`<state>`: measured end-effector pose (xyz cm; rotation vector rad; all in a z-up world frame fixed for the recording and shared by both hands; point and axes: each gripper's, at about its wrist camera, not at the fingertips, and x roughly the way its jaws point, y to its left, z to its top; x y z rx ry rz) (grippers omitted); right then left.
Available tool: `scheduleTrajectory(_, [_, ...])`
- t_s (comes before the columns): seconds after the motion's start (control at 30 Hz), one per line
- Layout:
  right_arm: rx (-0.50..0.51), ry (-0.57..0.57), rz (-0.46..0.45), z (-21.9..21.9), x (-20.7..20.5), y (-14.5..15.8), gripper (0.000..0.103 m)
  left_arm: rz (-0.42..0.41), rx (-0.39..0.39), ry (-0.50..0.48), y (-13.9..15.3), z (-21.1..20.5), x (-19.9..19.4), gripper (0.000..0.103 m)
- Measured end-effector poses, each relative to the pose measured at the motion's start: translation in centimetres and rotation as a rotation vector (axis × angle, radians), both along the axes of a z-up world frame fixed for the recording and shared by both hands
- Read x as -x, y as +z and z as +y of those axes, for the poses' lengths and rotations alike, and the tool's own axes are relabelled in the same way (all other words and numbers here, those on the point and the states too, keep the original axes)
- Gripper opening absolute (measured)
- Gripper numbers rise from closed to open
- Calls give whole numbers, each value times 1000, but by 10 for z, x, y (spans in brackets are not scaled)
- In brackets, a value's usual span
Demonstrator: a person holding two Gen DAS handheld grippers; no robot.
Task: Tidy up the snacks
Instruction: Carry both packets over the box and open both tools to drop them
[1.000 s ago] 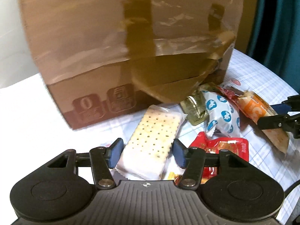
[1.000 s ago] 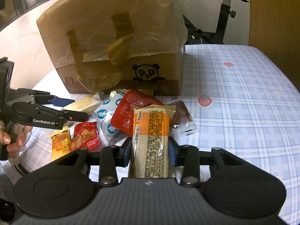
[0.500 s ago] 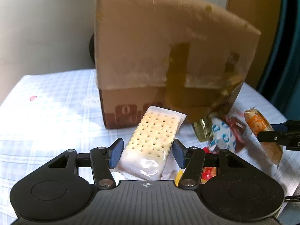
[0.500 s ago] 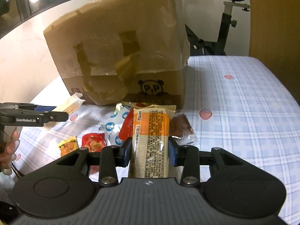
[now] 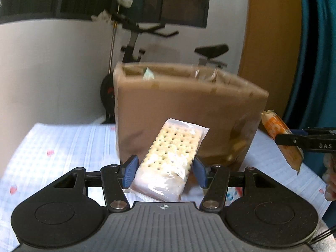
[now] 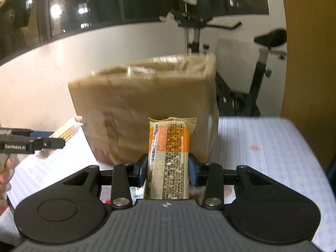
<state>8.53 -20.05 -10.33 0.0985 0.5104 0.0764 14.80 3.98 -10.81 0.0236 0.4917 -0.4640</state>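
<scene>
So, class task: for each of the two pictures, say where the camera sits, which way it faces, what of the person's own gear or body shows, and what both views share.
Left wrist: sits on the left gripper, looking along its jaws, shut on the cracker pack, towards the cardboard box; the right gripper enters at right.
Right wrist: sits on the right gripper, jaws shut on the orange snack bar, facing the same box; the left gripper and fingers show at left.
Shared: box, checked tablecloth, exercise bike, both snacks.
</scene>
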Motion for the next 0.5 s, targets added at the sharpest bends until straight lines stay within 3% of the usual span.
scheduleTrajectory(0.27, [26,36,-119,0,-14,48,41,-131,18,-28,52,-10,0,59])
scheduleTrajectory(0.5, [78,81,-182,6,-37,74,41,-199,3,-33,79,-34,-20,60])
